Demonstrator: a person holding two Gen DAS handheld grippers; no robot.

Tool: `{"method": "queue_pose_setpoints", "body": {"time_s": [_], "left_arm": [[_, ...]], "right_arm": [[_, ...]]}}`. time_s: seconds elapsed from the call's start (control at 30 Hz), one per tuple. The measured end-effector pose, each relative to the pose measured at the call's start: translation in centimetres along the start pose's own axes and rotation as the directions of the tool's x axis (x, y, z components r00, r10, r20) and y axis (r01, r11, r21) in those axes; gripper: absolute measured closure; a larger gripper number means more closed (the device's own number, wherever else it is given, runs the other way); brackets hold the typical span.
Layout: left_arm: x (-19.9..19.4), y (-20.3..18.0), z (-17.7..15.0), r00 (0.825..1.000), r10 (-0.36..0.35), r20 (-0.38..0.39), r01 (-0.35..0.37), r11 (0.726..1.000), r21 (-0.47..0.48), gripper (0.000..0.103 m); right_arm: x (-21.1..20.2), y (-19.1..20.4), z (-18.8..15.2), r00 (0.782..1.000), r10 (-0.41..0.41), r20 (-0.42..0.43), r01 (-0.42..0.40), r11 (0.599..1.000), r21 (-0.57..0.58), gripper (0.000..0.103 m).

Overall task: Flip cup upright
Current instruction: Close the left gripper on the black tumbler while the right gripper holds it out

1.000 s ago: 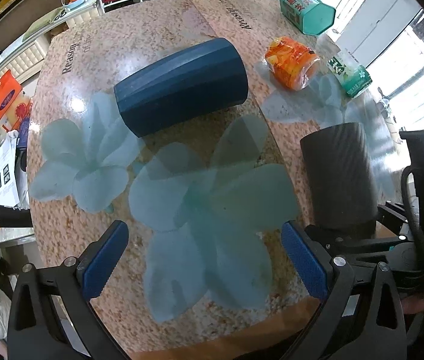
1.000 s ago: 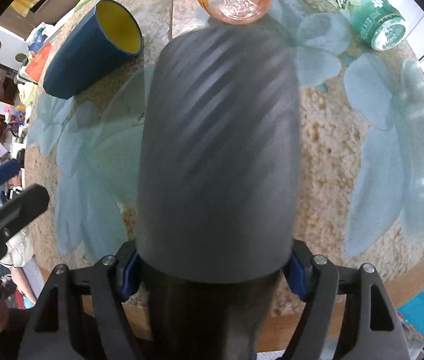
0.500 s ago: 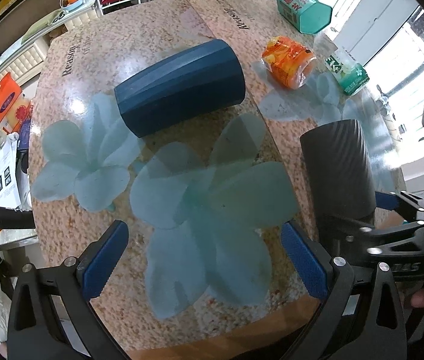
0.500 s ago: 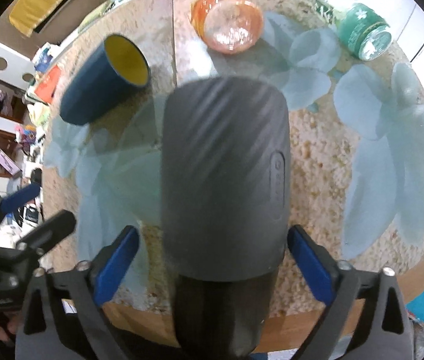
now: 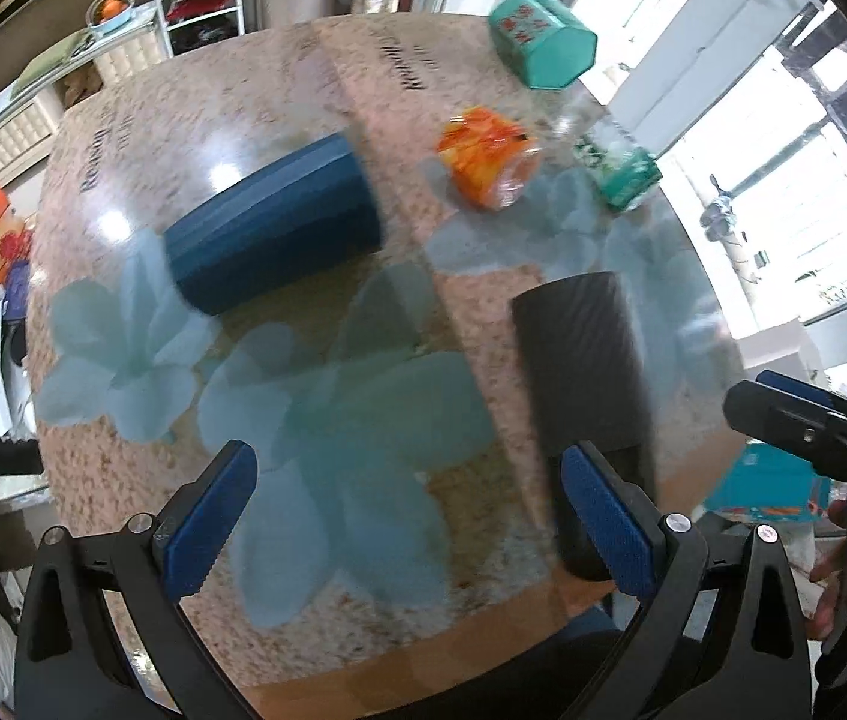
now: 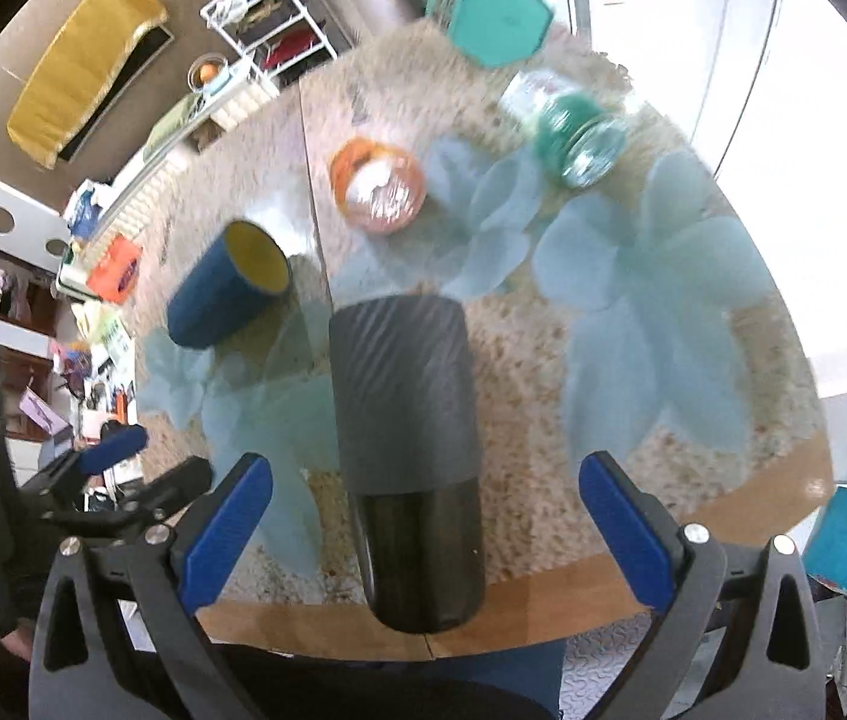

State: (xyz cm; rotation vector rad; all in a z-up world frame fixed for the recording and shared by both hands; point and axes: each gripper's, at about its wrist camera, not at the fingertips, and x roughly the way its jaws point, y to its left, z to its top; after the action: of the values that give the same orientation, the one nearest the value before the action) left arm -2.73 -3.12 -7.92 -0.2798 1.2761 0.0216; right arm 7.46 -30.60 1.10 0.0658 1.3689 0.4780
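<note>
A dark grey ribbed cup (image 6: 405, 414) stands on the glass table near its front edge; it also shows in the left wrist view (image 5: 579, 372). My right gripper (image 6: 423, 534) is open, pulled back from it, with its blue pads (image 6: 225, 528) clear of the cup on both sides. A blue cup with a yellow inside (image 6: 225, 294) lies on its side at mid-table; it also shows in the left wrist view (image 5: 273, 240). My left gripper (image 5: 405, 528) is open and empty over the table's front.
An orange jar (image 5: 489, 162) and a green-capped bottle (image 5: 621, 168) lie on their sides at the back right, with a teal hexagonal tin (image 5: 543, 48) behind them. The round table's wooden rim (image 6: 543, 594) runs close in front. Shelves and clutter stand beyond the table.
My right gripper has opened, let go of the dark grey cup and drawn back from it. The cup stays standing. The left gripper has lifted a little.
</note>
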Motion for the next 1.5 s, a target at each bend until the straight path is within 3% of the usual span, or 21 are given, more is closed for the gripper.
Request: {"method": "queue_pose_setpoints", "body": {"time_s": [0.33, 0.87, 1.13, 1.4, 1.5], "left_arm": [[1.7, -5.7, 2.3, 0.995, -0.075, -0.071, 0.076, 0.997, 0.005, 0.001], [8.5, -8.9, 4.3, 0.975, -0.016, -0.222, -0.013, 0.992, -0.127, 0.001], [11.5, -8.5, 3.8, 0.962, 0.019, -0.274, -0.068, 0.982, -0.173, 0.001], [12.8, -8.7, 3.4, 0.959, 0.028, -0.282, -0.087, 0.976, -0.201, 0.002], [13.5, -8.7, 3.1, 0.953, 0.035, -0.3, -0.101, 0.973, -0.209, 0.008]], "right_arm": [[-3.2, -1.0, 0.1, 0.999, -0.017, 0.046, 0.019, 0.999, -0.031, 0.0], [-2.1, -7.0, 2.8, 0.999, 0.047, -0.009, -0.048, 0.998, -0.039, 0.0], [-0.8, -8.0, 3.6, 0.995, 0.075, -0.062, -0.079, 0.995, -0.056, 0.0], [-0.1, -8.5, 4.0, 0.991, 0.1, -0.088, -0.106, 0.992, -0.067, 0.0], [-0.2, -8.3, 4.1, 0.99, 0.108, -0.091, -0.116, 0.989, -0.087, 0.0]]}}
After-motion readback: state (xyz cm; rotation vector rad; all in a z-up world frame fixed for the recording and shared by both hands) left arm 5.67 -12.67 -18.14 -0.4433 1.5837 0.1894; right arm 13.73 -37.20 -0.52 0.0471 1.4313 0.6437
